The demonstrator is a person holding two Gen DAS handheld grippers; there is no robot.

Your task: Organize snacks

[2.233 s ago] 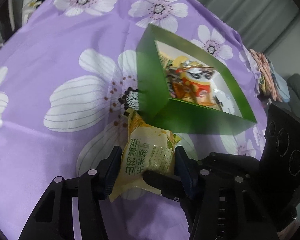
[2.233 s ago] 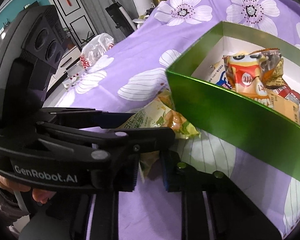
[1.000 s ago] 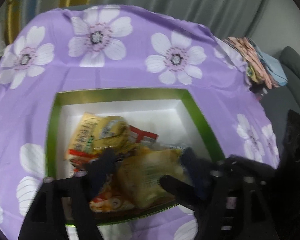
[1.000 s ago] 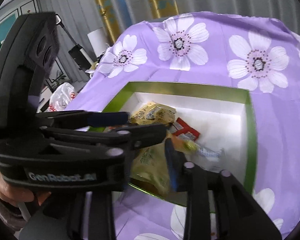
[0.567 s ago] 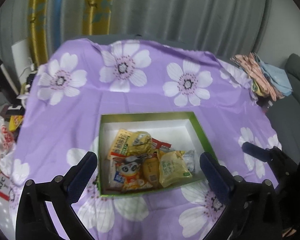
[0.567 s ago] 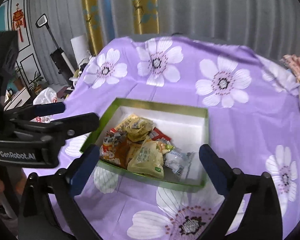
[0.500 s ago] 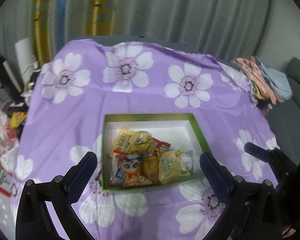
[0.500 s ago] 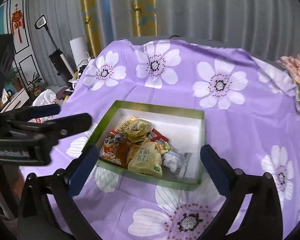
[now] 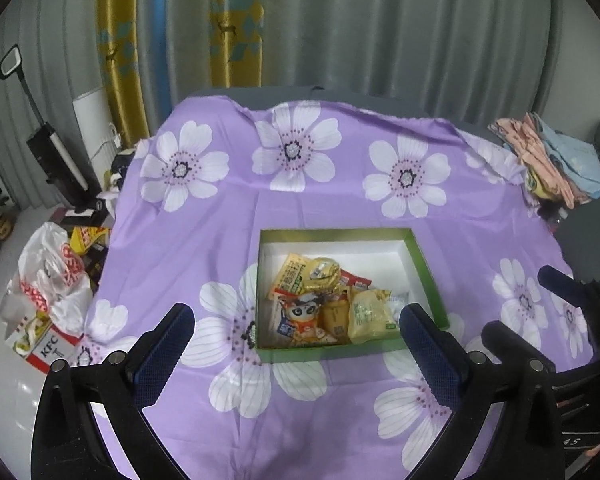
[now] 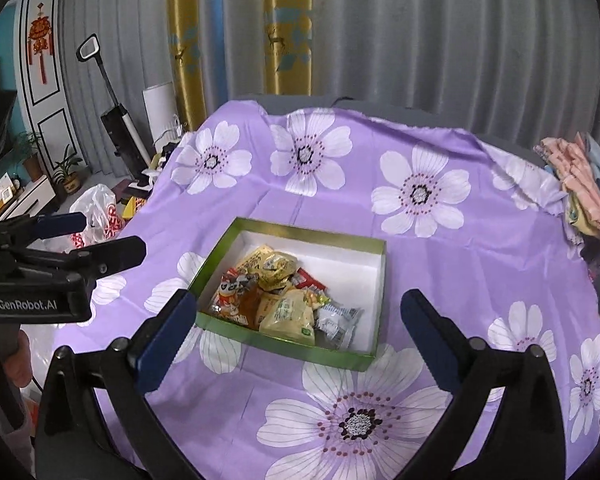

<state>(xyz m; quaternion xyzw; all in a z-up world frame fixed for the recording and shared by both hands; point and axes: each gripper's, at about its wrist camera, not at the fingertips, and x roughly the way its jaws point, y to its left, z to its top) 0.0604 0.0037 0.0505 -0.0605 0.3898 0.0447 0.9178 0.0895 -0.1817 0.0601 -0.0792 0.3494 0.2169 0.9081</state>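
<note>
above the purple-clothed worktop, the left tool and right tool hang with jaws wide apart, empty. snacks lie heaped in the green box's near-left corner; another packet dropped there could slide over the wall.

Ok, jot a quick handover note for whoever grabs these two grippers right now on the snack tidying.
Left gripper: open, holding nothing, above the table.
Right gripper: open, holding nothing, also raised.
Green box sits open on the purple flowered cloth. The snack packets are piled in its left half, the pale yellow packet among them at the near edge.
Done: no loose snacks show on the cloth.
Left: possibly nothing. Bags on the floor hold items I cannot identify; check whether they belong.
</note>
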